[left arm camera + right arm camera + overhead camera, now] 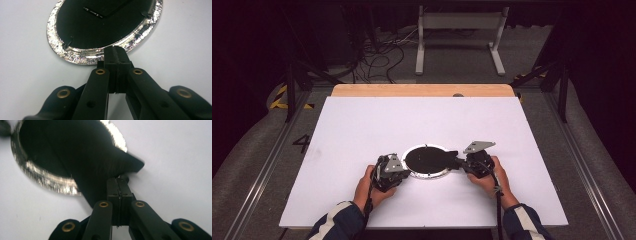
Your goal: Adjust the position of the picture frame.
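Observation:
A round foil-rimmed dish with a black inside lies on the white table, near the front. A black sheet covers its middle, and one corner of it is drawn out over the rim towards the right. My right gripper is shut on that edge of the sheet, and its jaws are pressed together. My left gripper is shut too. Its tip rests at the near edge of the foil rim; whether it pinches the foil I cannot tell.
The white table top spreads wide around the dish, with a wooden strip along its far edge. Beyond it stand a white metal frame and loose cables on the floor. Both forearms come in from the front edge.

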Available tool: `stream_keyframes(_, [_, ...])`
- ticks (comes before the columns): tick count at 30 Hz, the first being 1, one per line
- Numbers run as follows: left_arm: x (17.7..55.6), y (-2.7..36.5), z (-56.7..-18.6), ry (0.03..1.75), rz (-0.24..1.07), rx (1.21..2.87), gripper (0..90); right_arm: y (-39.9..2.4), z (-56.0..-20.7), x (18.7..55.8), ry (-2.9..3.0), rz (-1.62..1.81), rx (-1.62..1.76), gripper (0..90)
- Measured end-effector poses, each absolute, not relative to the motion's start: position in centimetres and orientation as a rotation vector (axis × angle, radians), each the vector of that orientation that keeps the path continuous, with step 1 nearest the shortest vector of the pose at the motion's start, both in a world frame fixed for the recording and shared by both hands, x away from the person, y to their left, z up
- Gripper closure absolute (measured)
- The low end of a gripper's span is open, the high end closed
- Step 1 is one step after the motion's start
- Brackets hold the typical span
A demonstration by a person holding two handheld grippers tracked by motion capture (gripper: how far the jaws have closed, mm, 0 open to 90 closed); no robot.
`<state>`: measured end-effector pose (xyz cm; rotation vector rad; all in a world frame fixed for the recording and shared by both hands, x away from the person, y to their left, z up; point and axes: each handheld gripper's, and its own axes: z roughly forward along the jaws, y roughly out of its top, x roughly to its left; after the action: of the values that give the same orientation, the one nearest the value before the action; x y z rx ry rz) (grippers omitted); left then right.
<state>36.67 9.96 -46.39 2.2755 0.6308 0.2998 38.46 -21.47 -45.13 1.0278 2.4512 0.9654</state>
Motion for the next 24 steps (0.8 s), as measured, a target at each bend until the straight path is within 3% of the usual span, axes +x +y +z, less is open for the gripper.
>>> stream_keyframes(24, [38.1, 9.9, -46.6, 0.633, 0.379, 2.260, 88.5, -20.9, -45.0, 35.2, 2.510, 1.004, 0.947, 90.0])
